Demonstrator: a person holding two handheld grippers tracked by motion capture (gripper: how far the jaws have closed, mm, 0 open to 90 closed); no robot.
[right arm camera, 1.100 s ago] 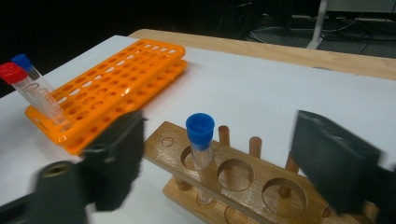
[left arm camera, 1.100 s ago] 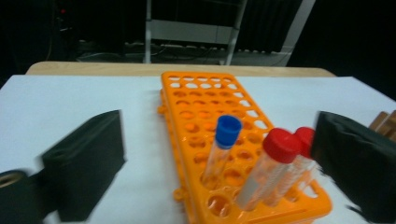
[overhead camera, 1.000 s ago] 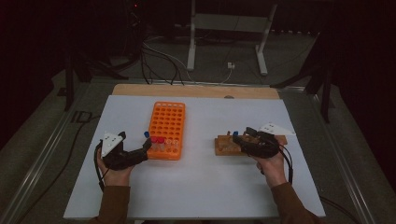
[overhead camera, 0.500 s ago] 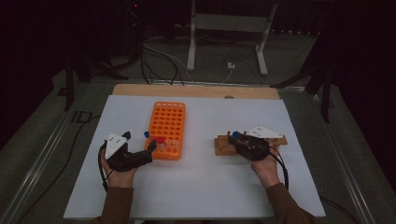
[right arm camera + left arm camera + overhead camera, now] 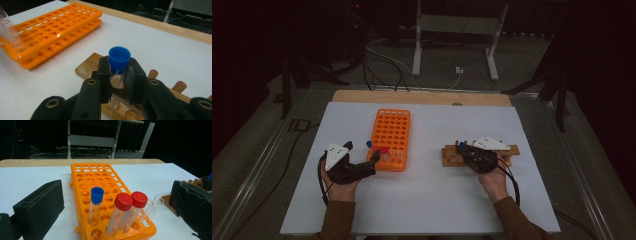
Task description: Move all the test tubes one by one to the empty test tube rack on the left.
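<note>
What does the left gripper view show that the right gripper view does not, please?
The left gripper view alone: two red-capped tubes and a blue-capped tube standing in the rack's near rows, between wide-open jaws. The right gripper view alone: the right gripper, whose jaws have just been closing, clamped on another blue-capped tube above the wooden rack with pegs. Both share: the orange rack, uncapped clear tubes and the white table.

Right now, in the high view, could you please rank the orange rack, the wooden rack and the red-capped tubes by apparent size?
1. orange rack, clearly largest.
2. wooden rack, smaller, though partly covered by the right gripper.
3. red-capped tubes, by far the smallest.
</note>
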